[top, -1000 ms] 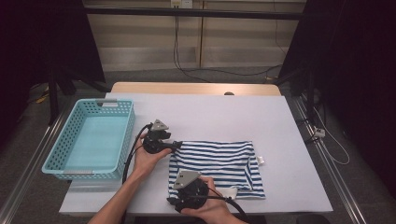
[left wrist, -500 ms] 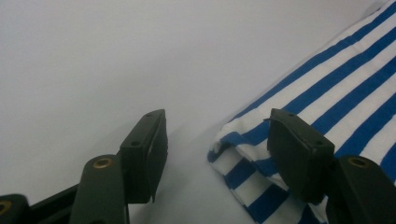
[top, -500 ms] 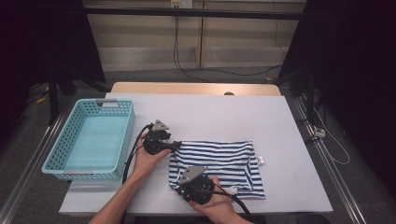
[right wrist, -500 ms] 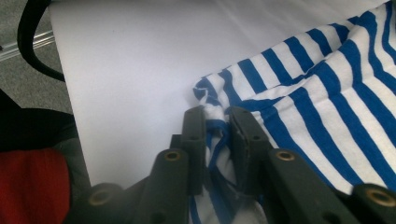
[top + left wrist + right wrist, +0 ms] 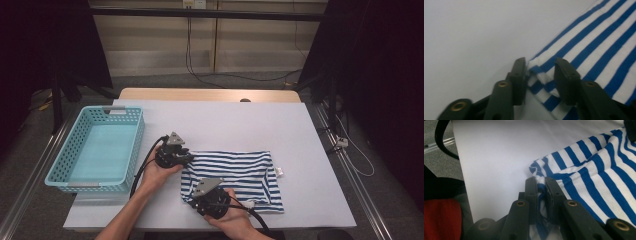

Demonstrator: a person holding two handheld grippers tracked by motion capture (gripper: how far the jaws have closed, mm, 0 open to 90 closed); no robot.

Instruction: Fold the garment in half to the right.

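1. Striped cloth (image 5: 235, 177) lies flat on the white desk (image 5: 250, 125), near-centre, long axis left to right.
2. Left tongs (image 5: 189, 158) sit at the cloth's far-left corner; jaws have just been closing, corner fabric between them, pads look to be just touching it.
3. Right tongs (image 5: 196, 202) are clamped on the near-left corner, fabric bunched between almost-together jaws.
4. Both hands hold the left edge, so the cloth stretches away to the right.
5. Blue basket (image 5: 95, 150) stands left of the cloth; dark room beyond.
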